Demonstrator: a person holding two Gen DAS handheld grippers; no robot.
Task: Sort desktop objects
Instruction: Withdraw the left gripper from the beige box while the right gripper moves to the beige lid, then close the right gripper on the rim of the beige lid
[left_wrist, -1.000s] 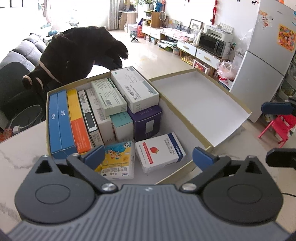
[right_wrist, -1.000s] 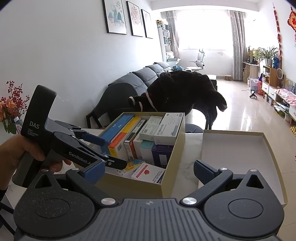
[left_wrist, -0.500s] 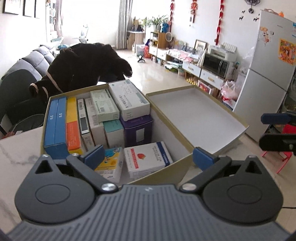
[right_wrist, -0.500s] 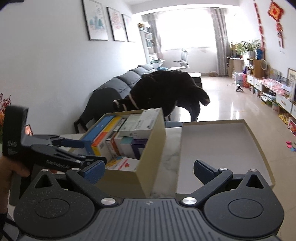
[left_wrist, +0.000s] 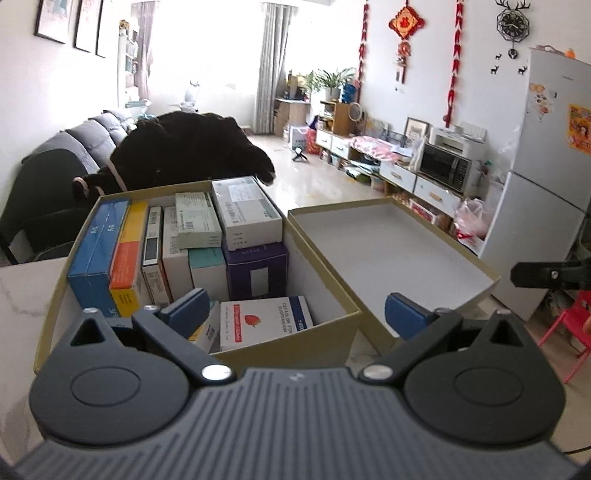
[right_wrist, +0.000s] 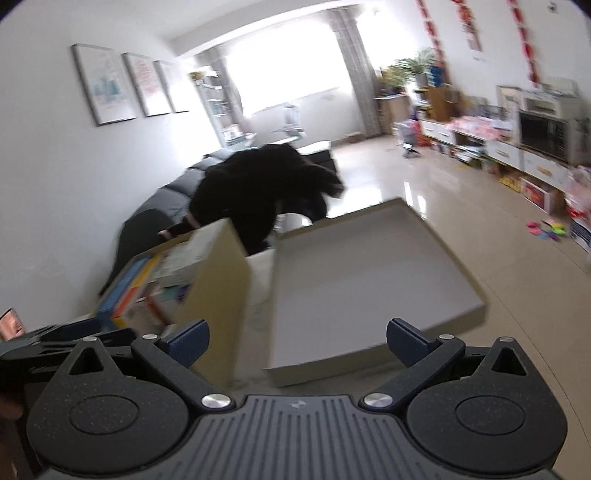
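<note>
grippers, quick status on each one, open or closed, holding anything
Left gripper: open, holding nothing, over the near edge of the box of cartons.
Right gripper: open, holding nothing.

The left gripper (left_wrist: 293, 314) has drawn back and levelled out — the packed box (left_wrist: 284, 343) now sits lower centre in its view, and more of the room fills the top. The right gripper (right_wrist: 297, 341) has swung rightward: the box lid (right_wrist: 373, 280) has slid to centre frame, the box to the left edge — and the picture has gone blurred.
</note>
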